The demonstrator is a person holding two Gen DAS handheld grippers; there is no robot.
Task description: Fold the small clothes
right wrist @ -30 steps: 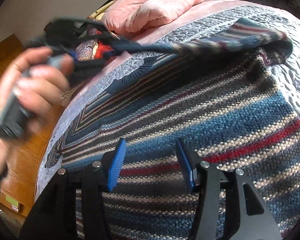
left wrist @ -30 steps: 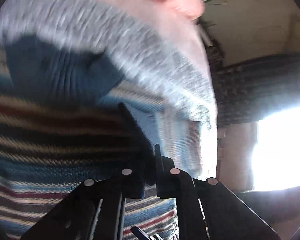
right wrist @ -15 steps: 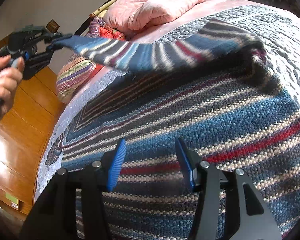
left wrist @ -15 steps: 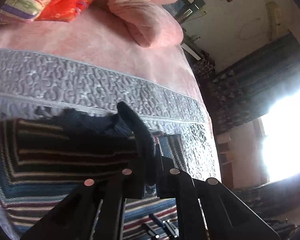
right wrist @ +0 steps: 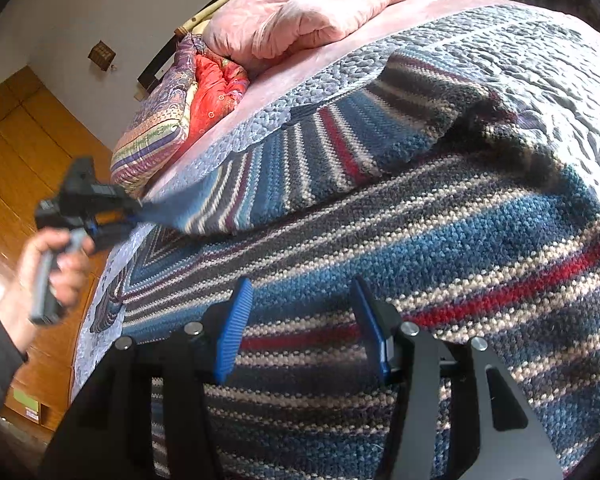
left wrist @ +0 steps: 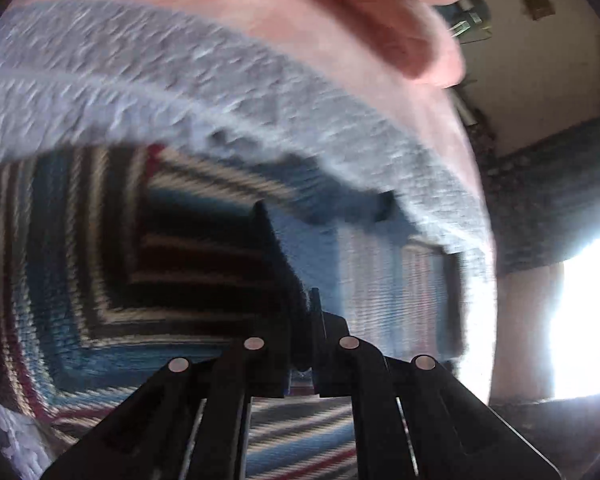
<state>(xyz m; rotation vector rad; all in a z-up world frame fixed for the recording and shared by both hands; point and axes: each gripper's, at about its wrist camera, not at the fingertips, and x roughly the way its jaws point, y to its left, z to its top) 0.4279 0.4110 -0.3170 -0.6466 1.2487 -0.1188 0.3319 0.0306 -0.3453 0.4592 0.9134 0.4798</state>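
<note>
The left gripper point(right wrist: 138, 212) is pinching the sleeve point(right wrist: 300, 160) of the striped sweater point(right wrist: 460, 248) spread on the bed point(right wrist: 540, 60), probably to fold it across, while the right gripper point(right wrist: 300, 320) hangs spread-open over the body.

One striped knitted garment in blue, grey, cream and red point(right wrist: 440, 248) lay on one bed with a grey quilted cover point(right wrist: 540, 64). Two black handheld tools were there: the left tool point(right wrist: 134, 212) and the right tool point(right wrist: 300, 320), the latter with two blue ribbed fingers point(right wrist: 234, 332). One hand point(right wrist: 48, 268) showed. Two pink pillows point(right wrist: 300, 12) and two patterned cushions point(right wrist: 168, 120), one red, one striped multicolour, lay at the bed's head.
</note>
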